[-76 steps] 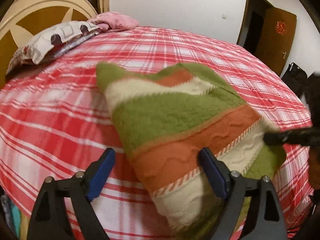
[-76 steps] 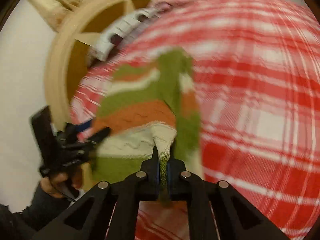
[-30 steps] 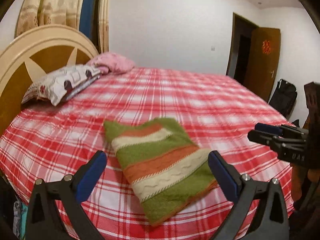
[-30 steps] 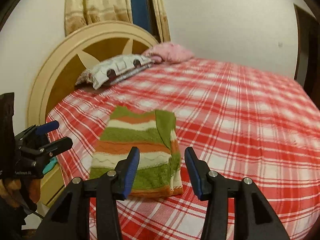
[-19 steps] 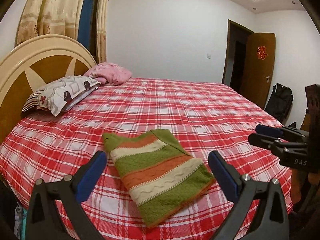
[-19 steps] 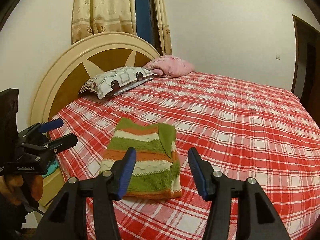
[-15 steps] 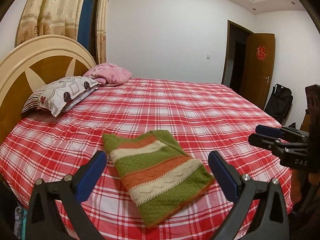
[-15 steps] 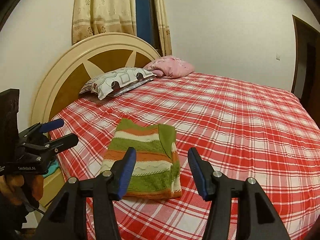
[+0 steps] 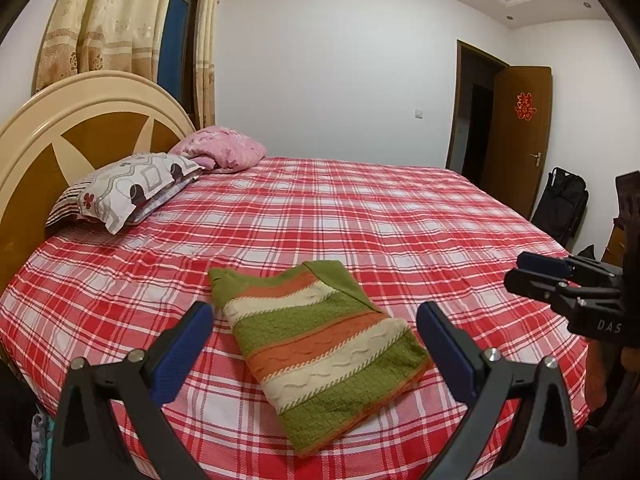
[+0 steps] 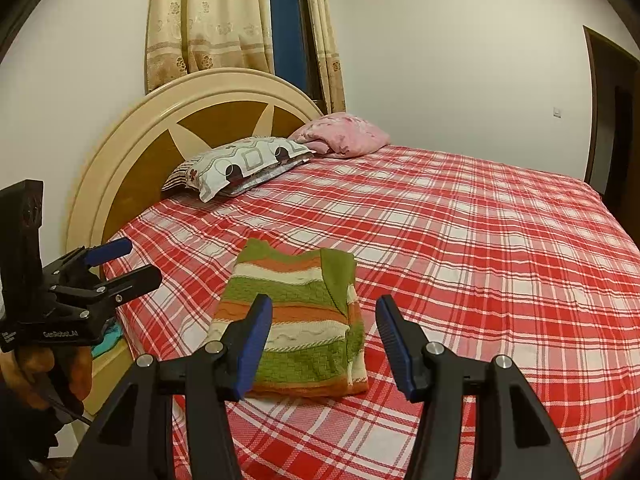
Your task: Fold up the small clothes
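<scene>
Blue-padded jaws of the left gripper [image 9: 314, 338] stand spread wide in the foreground of the left wrist view, holding nothing and touching nothing, raised clear of the bed. The right gripper [image 10: 324, 334] is likewise parted, though less widely, and empty in its own view; it also shows at the right edge of the left wrist view [image 9: 532, 276], held off the bed's side. Between and just beyond the jaws lies the folded knitted sweater with green, orange and cream stripes [image 9: 320, 350], a compact rectangle resting flat near the front edge of the bed covered in a red-and-white plaid sheet [image 9: 360, 216], apart from both grippers. In the right wrist view the sweater [image 10: 296, 320] shows one green flap folded over its right side. Farther back, a patterned grey-and-white pillow [image 9: 132, 186] and a bundled pink blanket [image 9: 222, 152] sit against the cream-and-brown rounded wooden headboard [image 9: 72, 136].
</scene>
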### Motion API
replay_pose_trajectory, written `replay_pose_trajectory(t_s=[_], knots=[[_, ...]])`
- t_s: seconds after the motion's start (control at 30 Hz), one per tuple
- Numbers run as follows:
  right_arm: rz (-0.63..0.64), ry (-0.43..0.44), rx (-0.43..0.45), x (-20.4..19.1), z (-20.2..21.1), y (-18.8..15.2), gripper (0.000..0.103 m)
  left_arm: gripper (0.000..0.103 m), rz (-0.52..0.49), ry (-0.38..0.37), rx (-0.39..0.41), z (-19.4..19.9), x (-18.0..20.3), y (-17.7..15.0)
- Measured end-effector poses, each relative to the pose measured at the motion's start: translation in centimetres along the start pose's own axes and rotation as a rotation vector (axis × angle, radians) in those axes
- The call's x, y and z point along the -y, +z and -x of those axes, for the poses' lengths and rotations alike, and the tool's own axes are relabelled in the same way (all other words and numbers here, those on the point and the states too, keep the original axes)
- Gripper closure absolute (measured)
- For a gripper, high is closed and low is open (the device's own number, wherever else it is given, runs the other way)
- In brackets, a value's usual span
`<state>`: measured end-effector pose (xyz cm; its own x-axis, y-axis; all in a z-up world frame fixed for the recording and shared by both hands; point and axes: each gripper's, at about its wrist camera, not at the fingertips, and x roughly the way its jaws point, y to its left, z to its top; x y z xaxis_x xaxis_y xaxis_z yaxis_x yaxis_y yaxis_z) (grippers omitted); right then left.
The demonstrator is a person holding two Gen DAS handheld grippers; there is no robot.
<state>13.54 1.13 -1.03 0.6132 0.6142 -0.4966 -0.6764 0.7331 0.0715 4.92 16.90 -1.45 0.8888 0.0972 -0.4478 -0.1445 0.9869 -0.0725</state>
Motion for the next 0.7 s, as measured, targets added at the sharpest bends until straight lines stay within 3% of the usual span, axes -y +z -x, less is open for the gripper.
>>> replay_pose_trajectory(t_s=[0.7], knots=[[-0.017, 0.011, 0.022, 0.5, 0.6, -0.2, 0.048, 0.0, -0.025, -0.011, 0.011, 0.3, 1.2, -0.1]])
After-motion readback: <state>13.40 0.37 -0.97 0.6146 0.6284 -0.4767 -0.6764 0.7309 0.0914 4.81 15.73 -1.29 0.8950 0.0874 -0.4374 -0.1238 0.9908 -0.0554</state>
